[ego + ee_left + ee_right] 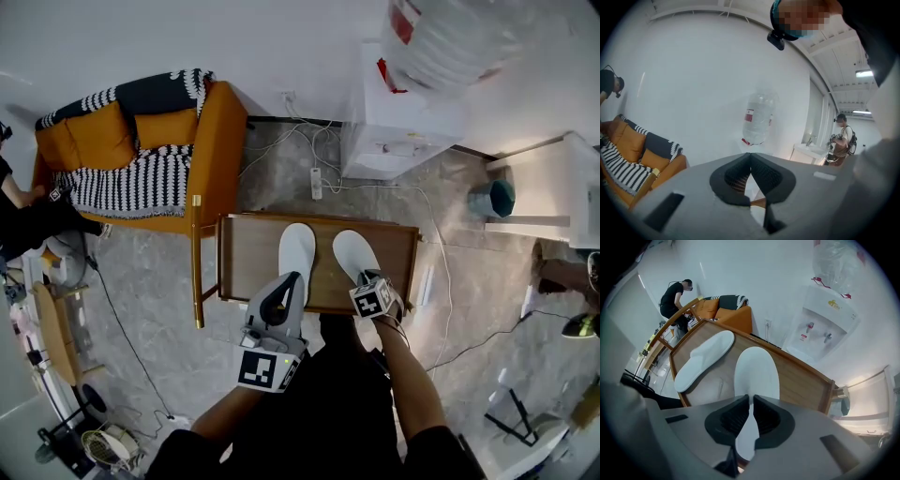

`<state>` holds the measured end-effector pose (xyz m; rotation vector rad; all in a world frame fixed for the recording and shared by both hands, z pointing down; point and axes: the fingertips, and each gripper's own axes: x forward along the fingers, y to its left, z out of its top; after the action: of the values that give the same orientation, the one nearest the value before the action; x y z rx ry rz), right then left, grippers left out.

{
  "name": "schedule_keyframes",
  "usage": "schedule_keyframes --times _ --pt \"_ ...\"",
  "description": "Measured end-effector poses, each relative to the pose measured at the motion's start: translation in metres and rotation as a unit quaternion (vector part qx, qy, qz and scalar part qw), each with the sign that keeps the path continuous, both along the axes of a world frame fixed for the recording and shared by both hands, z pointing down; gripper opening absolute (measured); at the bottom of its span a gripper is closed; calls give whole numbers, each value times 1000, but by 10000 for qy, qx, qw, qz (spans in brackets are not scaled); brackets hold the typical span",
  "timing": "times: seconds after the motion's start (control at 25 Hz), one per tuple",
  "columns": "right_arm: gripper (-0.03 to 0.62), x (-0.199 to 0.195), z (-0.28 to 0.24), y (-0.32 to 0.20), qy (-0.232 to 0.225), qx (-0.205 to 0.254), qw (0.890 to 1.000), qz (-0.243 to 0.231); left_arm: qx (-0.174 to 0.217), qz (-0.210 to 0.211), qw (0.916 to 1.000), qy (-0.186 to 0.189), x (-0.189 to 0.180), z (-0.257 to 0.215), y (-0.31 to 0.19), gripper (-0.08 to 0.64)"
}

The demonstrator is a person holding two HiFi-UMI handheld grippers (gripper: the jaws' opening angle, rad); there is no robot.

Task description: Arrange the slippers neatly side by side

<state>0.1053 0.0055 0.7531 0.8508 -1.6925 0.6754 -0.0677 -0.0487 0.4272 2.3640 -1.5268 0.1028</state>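
Note:
Two white slippers lie toes away from me on a low wooden table [251, 267]. The left slipper [296, 248] [705, 359] angles slightly away from the right slipper [353, 253] [756, 371]. My right gripper [367, 279] [750, 401] points steeply down, its jaws shut on the heel end of the right slipper, with white material pinched between the pads. My left gripper [289, 281] [750, 157] hovers over the table's near edge behind the left slipper's heel. It is shut, empty, and points nearly level toward the wall.
An orange sofa [211, 150] with a striped blanket stands left of the table. A water dispenser [403, 122] is behind it, with a power strip [317, 183] and cables on the floor. A white cabinet [553, 187] and a teal bin [497, 197] are at right. A person [675, 298] stands by the sofa.

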Motion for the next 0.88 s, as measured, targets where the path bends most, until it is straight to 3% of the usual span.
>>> schedule_keyframes --times 0.4,0.64,0.88 --pt "28 -5 -23 6 -501 -79 9937 1004 32 39 10000 44 -15 -4 3 17" --pt "26 -17 -34 5 -944 -152 9742 2044 47 118 9999 79 -27 -5 7 17" --pt "26 -38 -35 3 -1316 -230 9530 2719 52 221 9997 99 -41 -6 6 17"
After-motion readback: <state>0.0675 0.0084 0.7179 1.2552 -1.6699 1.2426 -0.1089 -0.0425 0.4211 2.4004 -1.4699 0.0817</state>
